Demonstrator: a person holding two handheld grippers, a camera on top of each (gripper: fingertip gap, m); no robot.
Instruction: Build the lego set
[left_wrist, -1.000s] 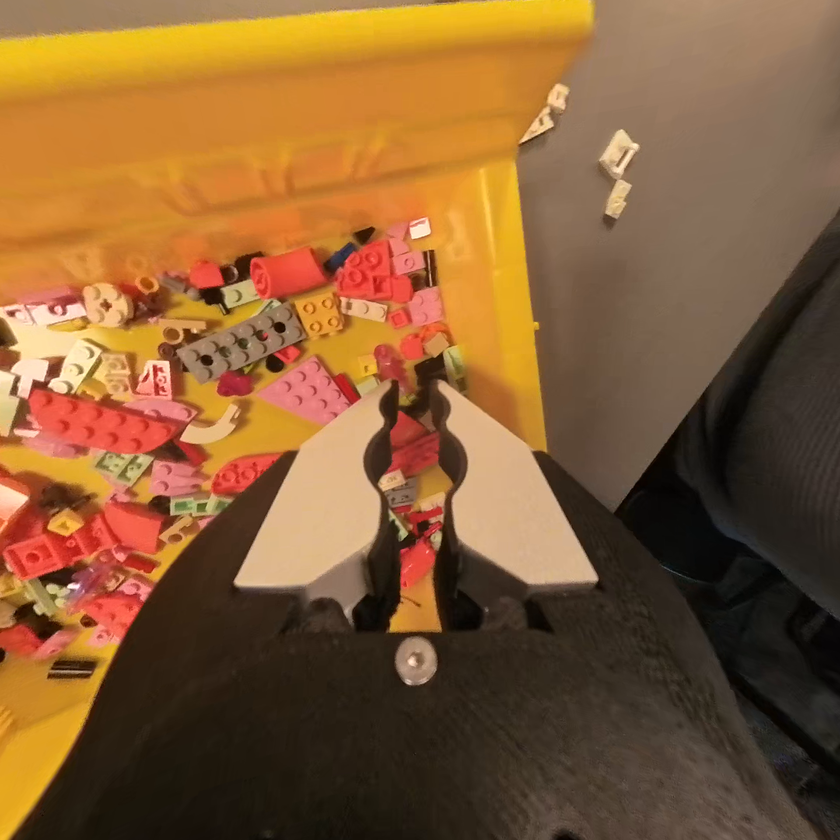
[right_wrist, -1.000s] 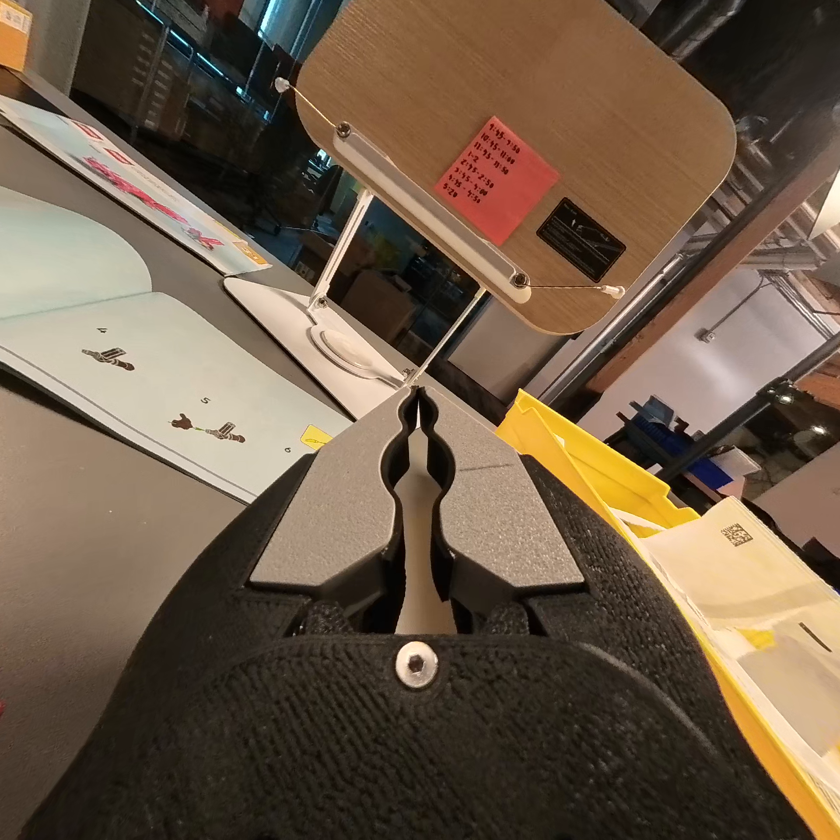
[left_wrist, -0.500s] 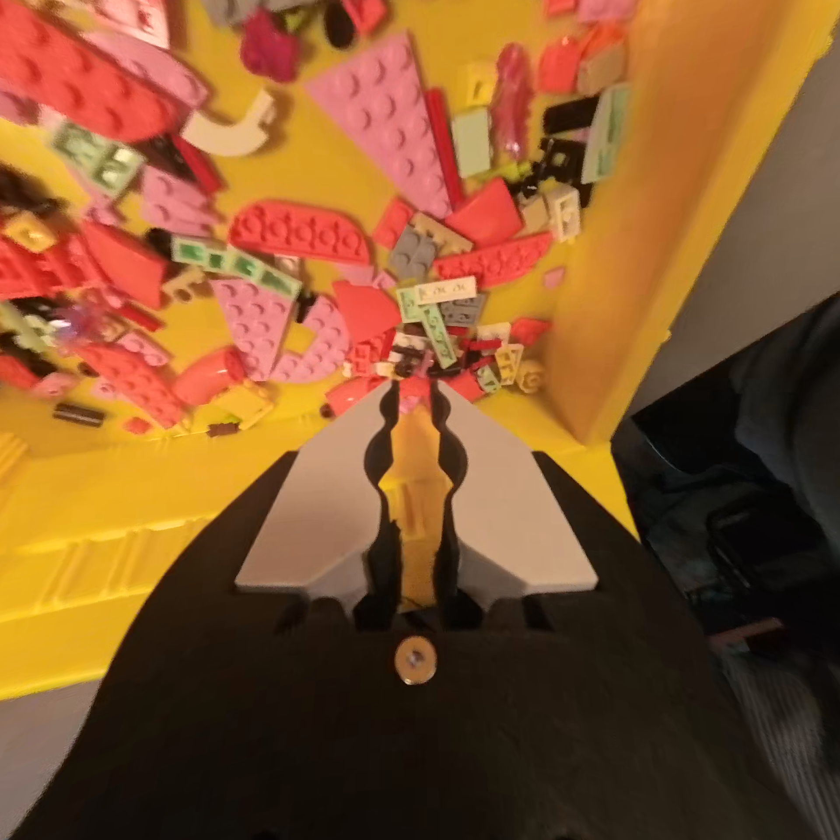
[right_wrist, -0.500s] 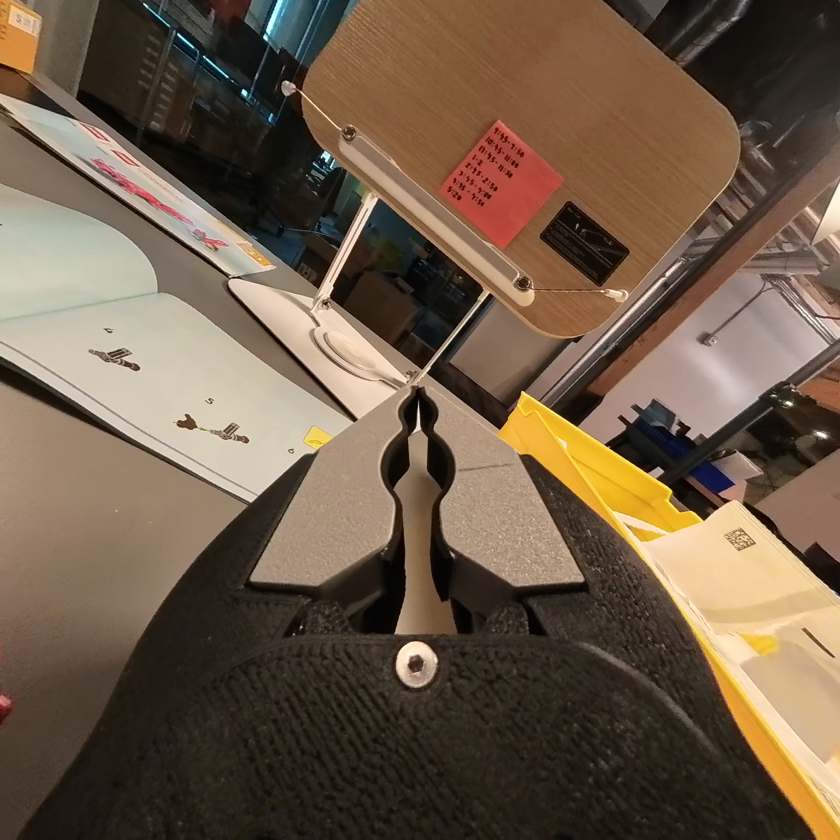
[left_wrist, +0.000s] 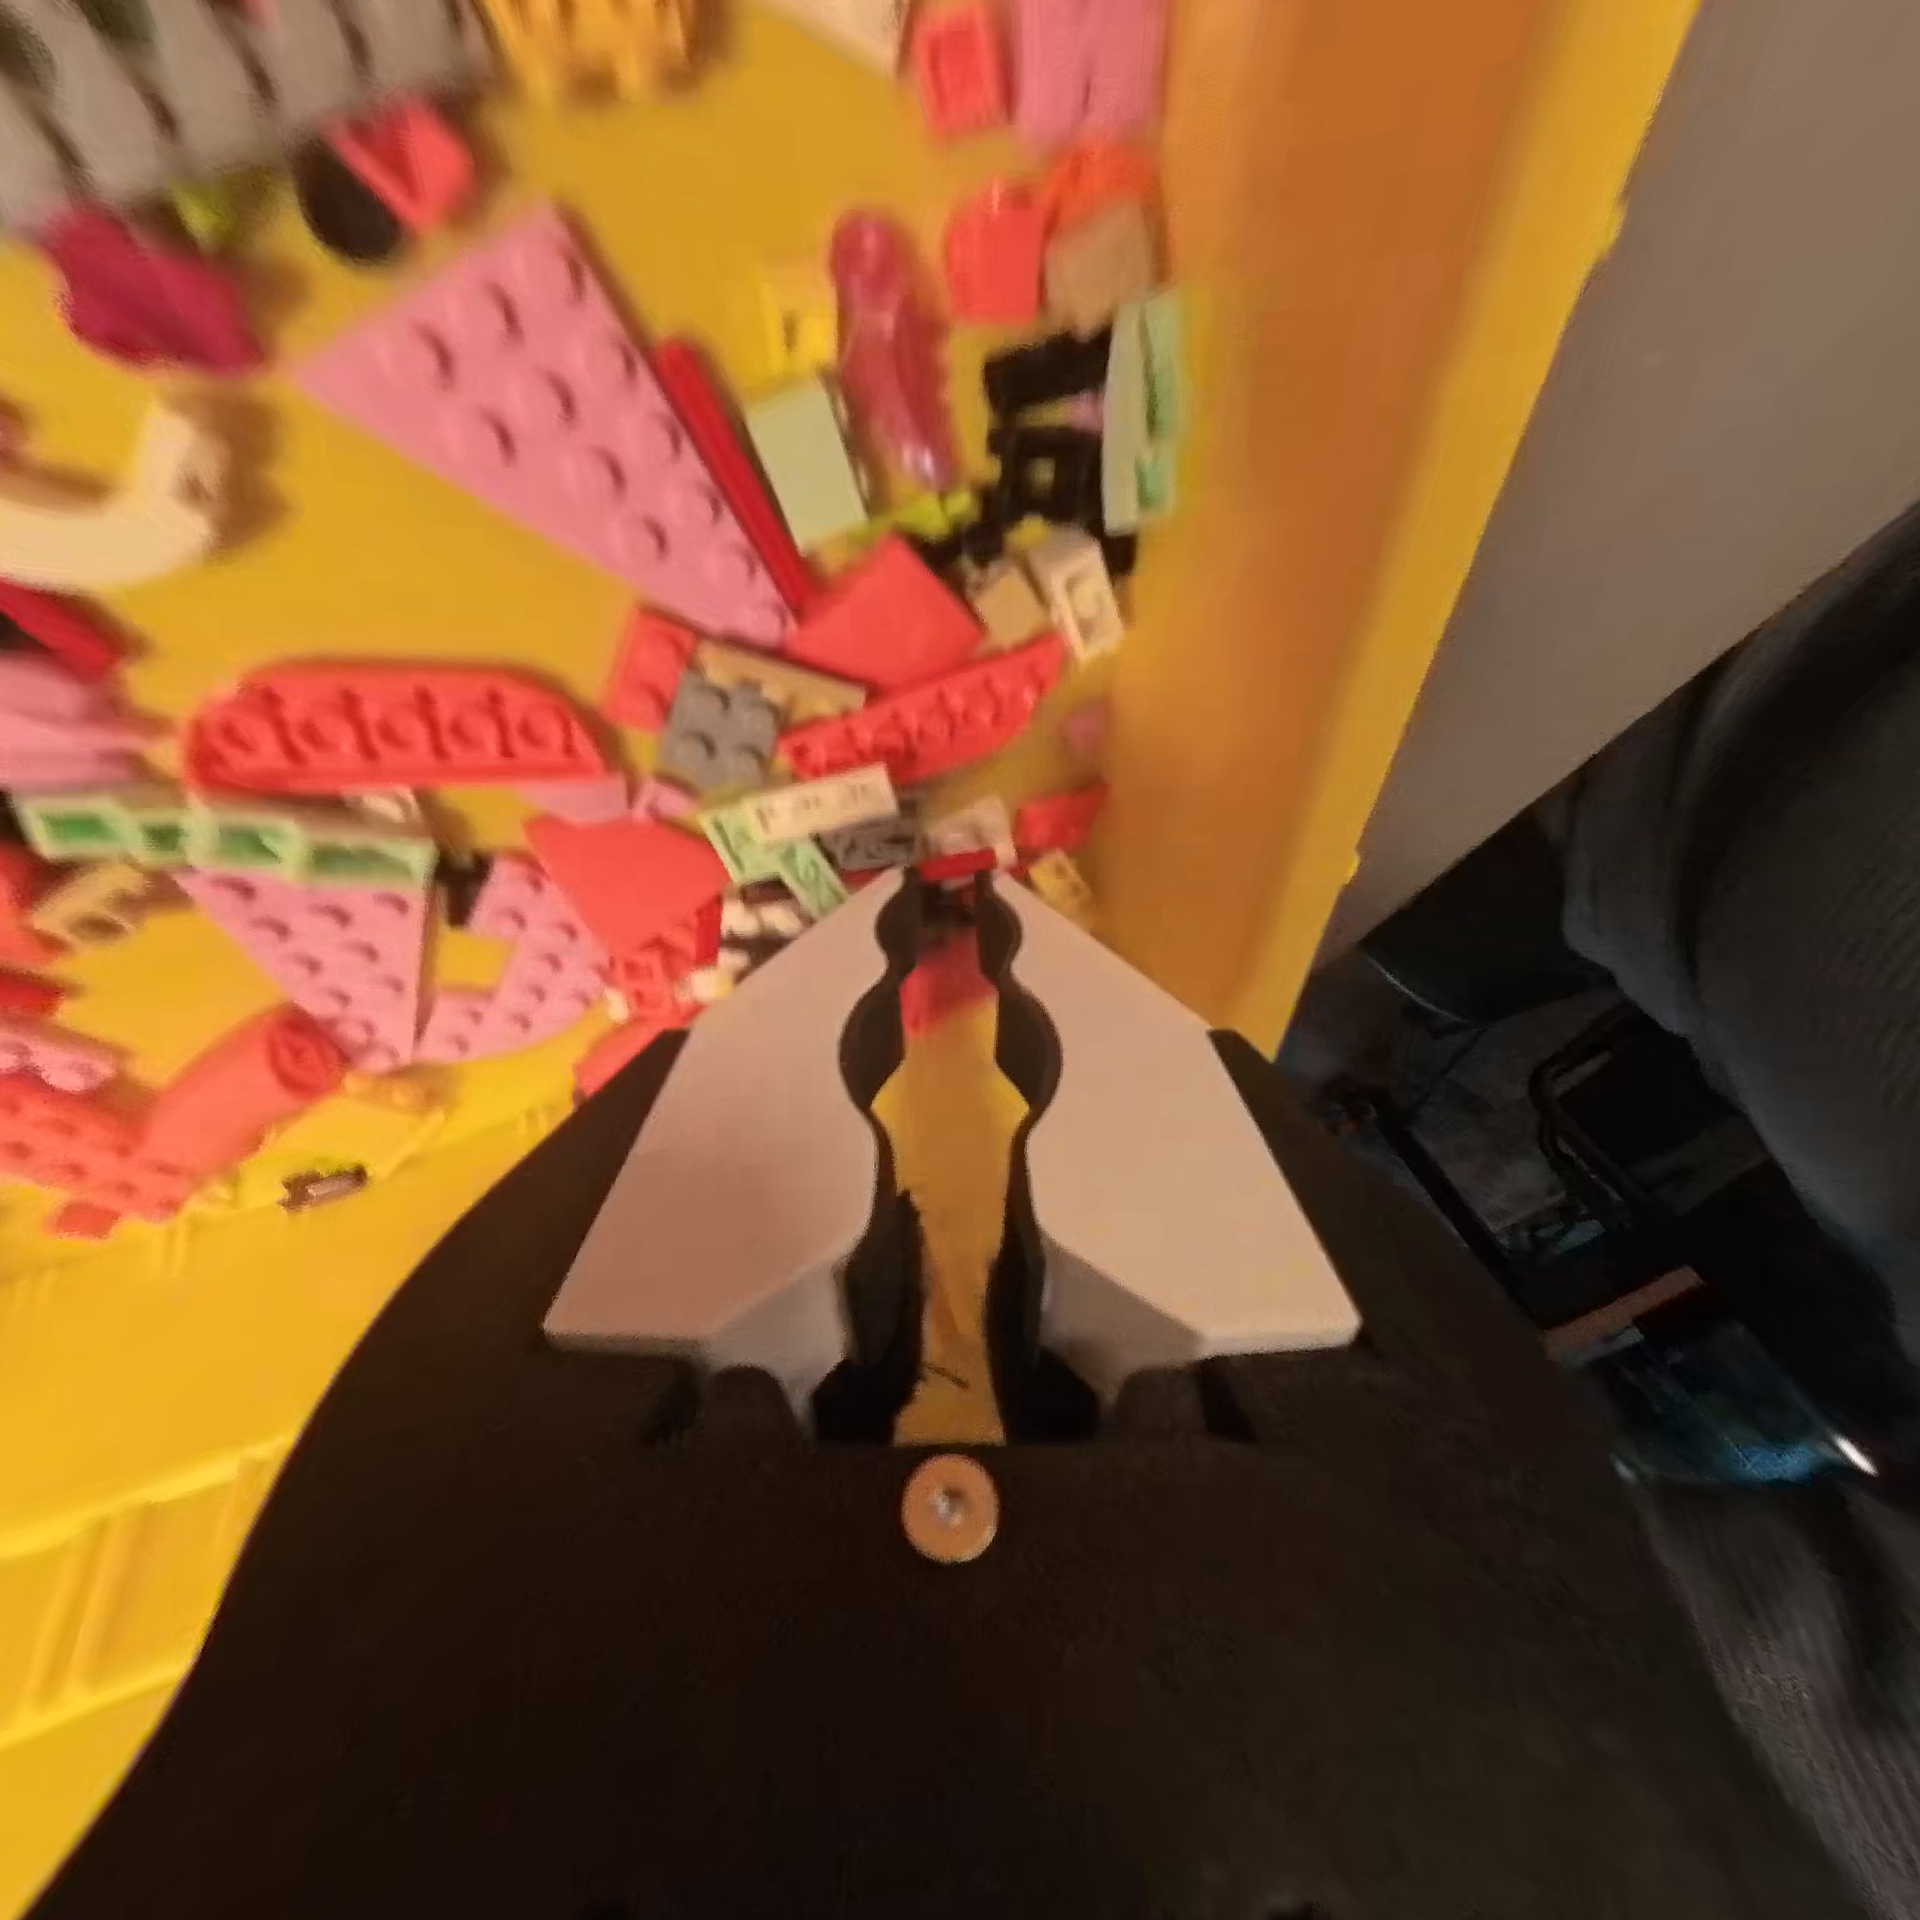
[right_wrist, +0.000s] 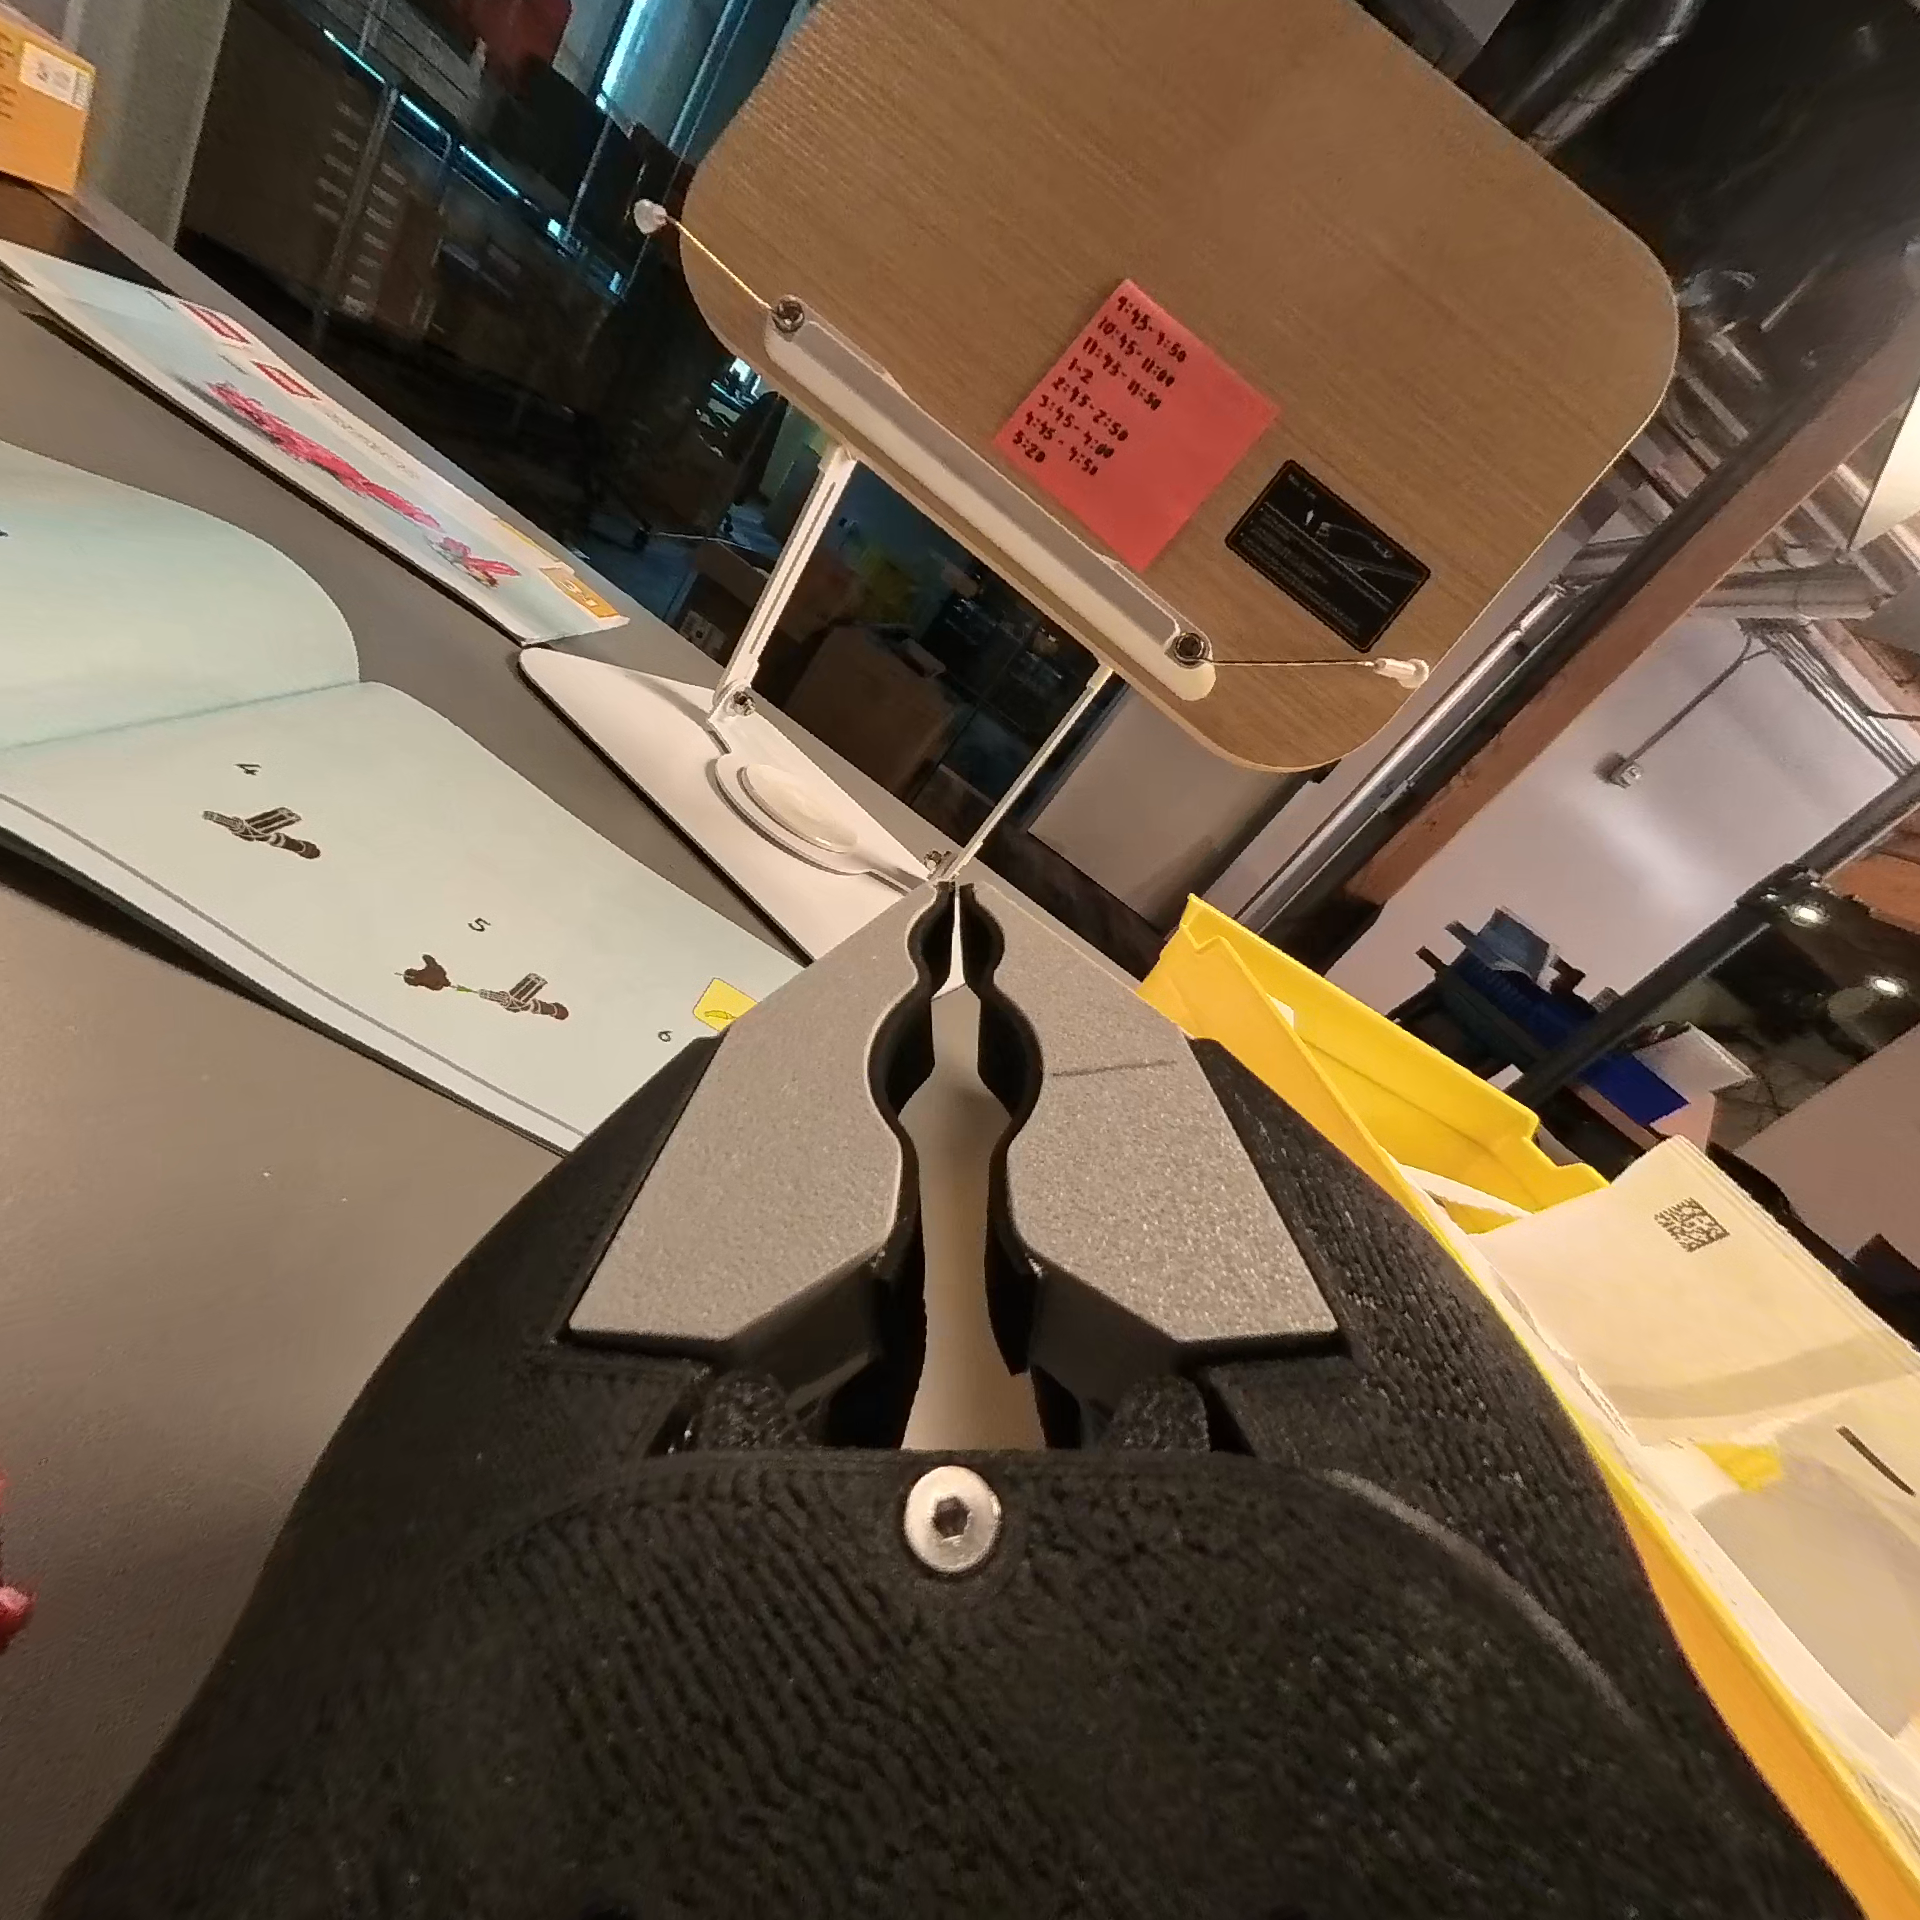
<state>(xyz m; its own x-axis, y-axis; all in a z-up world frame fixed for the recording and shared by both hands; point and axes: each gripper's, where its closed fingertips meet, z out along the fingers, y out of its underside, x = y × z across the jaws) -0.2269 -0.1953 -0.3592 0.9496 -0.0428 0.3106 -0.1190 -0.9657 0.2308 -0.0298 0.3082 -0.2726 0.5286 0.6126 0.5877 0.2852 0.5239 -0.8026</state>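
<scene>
In the left wrist view my left gripper (left_wrist: 951, 878) is down in a yellow bin (left_wrist: 1299, 520), in the brick pile by its right wall. Its fingertips are closed on a small red piece (left_wrist: 956, 860); the view is blurred. A grey brick (left_wrist: 727, 717), a long red plate (left_wrist: 395, 727) and a pink wedge plate (left_wrist: 540, 416) lie just ahead and to the left. In the right wrist view my right gripper (right_wrist: 956, 894) is shut, with nothing visible between its tips, low over the dark table (right_wrist: 208, 1247).
An open instruction booklet (right_wrist: 312, 831) lies left of the right gripper. A wooden board on a white stand (right_wrist: 1143, 312) rises ahead. A yellow bin with paper bags (right_wrist: 1351, 1060) is on the right. A person's dark-clothed leg (left_wrist: 1766, 831) is right of the brick bin. My hands' fingertips stand some 55 centimetres from each other. Measured from the fingertips, the grey brick (left_wrist: 727, 717) is 5 centimetres or so from the left gripper and 50 centimetres from the right. The long red plate (left_wrist: 395, 727) is closer to my left gripper, around 8 centimetres from its tips; the right tips are 55 centimetres off.
My left gripper dropped from above the bin into the pile near the right wall, and its jaws narrowed onto the small red piece. The right gripper has barely moved and stays shut.
</scene>
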